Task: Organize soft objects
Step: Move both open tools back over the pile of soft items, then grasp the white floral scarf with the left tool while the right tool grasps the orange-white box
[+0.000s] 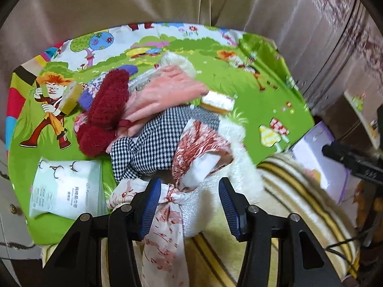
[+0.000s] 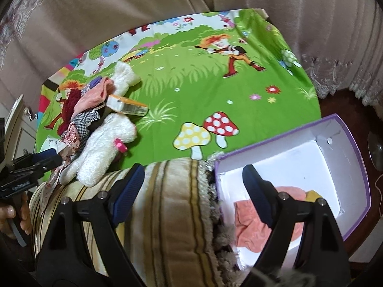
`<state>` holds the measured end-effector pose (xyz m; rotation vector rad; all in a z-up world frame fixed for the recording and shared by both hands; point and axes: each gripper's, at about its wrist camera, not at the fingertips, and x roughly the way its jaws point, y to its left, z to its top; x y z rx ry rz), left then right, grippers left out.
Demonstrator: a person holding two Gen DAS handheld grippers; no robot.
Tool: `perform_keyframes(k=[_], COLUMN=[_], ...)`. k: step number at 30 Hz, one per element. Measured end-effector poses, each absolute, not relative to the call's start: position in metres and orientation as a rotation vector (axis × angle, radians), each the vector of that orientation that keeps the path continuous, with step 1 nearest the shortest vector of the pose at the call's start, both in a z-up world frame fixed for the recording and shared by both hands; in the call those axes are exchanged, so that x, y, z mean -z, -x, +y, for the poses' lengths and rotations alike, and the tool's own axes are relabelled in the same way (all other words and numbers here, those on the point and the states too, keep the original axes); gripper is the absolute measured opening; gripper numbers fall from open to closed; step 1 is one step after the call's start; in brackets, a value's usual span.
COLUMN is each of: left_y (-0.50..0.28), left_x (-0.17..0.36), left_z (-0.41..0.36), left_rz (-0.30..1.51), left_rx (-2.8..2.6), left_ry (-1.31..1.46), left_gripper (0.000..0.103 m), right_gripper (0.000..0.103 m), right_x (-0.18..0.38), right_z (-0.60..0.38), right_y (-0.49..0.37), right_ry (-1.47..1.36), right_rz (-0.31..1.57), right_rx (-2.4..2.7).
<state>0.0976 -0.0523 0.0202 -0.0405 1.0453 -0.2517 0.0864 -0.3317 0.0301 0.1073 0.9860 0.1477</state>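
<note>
A pile of soft things lies on the cartoon-print cloth (image 1: pixel 251 76): a dark red fuzzy piece (image 1: pixel 105 105), a pink cloth (image 1: pixel 165 91), a black-and-white checked cloth (image 1: pixel 153 141), a red-patterned white scarf (image 1: pixel 198 148) and a white plush (image 1: pixel 239 157). My left gripper (image 1: pixel 189 203) is open, its jaws on either side of the scarf's knotted tail (image 1: pixel 172 198). My right gripper (image 2: pixel 194 189) is open and empty over a striped blanket (image 2: pixel 167 215), beside the purple-edged white box (image 2: pixel 335 167) that holds a pink cloth (image 2: pixel 249 224) and a yellow piece (image 2: pixel 313 195).
A tissue pack (image 1: pixel 64 191) lies at the left of the pile. An orange packet (image 2: pixel 126 106) and a yellow sponge (image 1: pixel 69 95) lie by the pile. Beige curtains (image 1: pixel 119 4) hang behind. The left gripper (image 2: pixel 36 165) shows in the right wrist view.
</note>
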Motion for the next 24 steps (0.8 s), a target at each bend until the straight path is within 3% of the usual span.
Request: perform_keyframes(k=[3, 5, 8, 24], left_y=[-0.103, -0.103, -0.101, -0.1], left_x=[-0.009, -0.005, -0.009, -0.045], left_z=[-0.054, -0.053, -0.046, -0.015], left_rz=[1.062, 1.065, 1.045, 0.888], left_rx=[0.247, 0.237, 0.241, 0.341], left_ry=[0.006, -0.004, 0.025, 0.393], left_gripper=[0.05, 0.032, 0.027, 0.025], right_gripper=[0.087, 0.087, 0.087, 0.087], right_x=[-0.028, -0.028, -0.026, -0.014], right_z=[-0.318, -0.309, -0.295, -0.221], right_y=[-0.095, -0.102, -0.114, -0.179], right_ry=[-0.071, -0.048, -0.01, 0.202], right_rz=[0.994, 0.996, 0.994, 0.973], right_rx=[-0.173, -0.189, -0.212, -0.302])
